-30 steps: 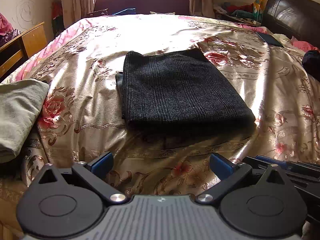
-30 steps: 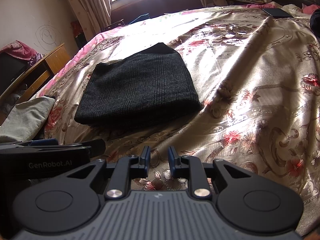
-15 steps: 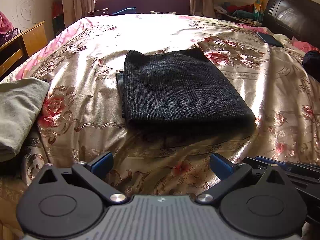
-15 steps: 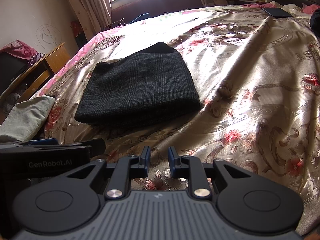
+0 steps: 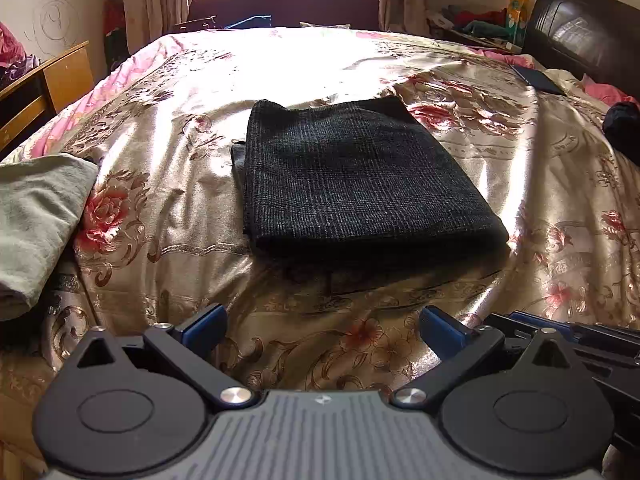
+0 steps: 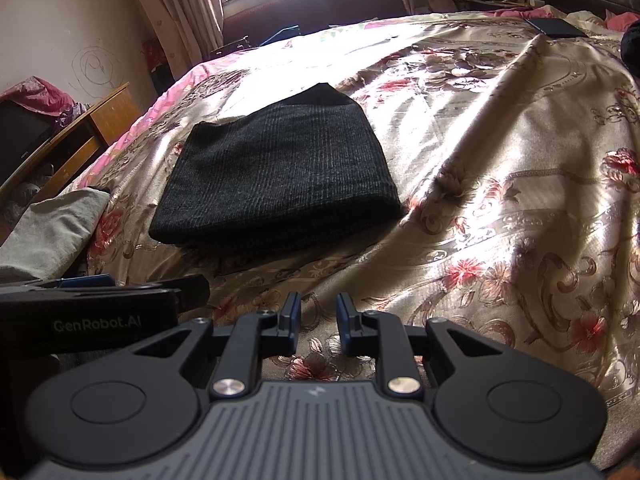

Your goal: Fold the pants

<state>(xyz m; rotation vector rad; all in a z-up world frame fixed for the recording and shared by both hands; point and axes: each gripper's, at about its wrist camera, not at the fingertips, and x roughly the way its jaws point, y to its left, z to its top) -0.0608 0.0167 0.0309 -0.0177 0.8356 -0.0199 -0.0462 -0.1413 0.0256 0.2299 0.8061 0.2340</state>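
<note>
The dark checked pants lie folded into a flat rectangle on the floral gold bedspread; they also show in the right wrist view. My left gripper is open and empty, held back near the bed's front edge, apart from the pants. My right gripper is nearly closed with a narrow gap between the pads and holds nothing. It sits to the right of the left gripper, whose body shows in the right wrist view.
A folded grey-green cloth lies at the bed's left edge. A wooden desk stands left of the bed. A dark phone and dark bundle lie far right by the headboard.
</note>
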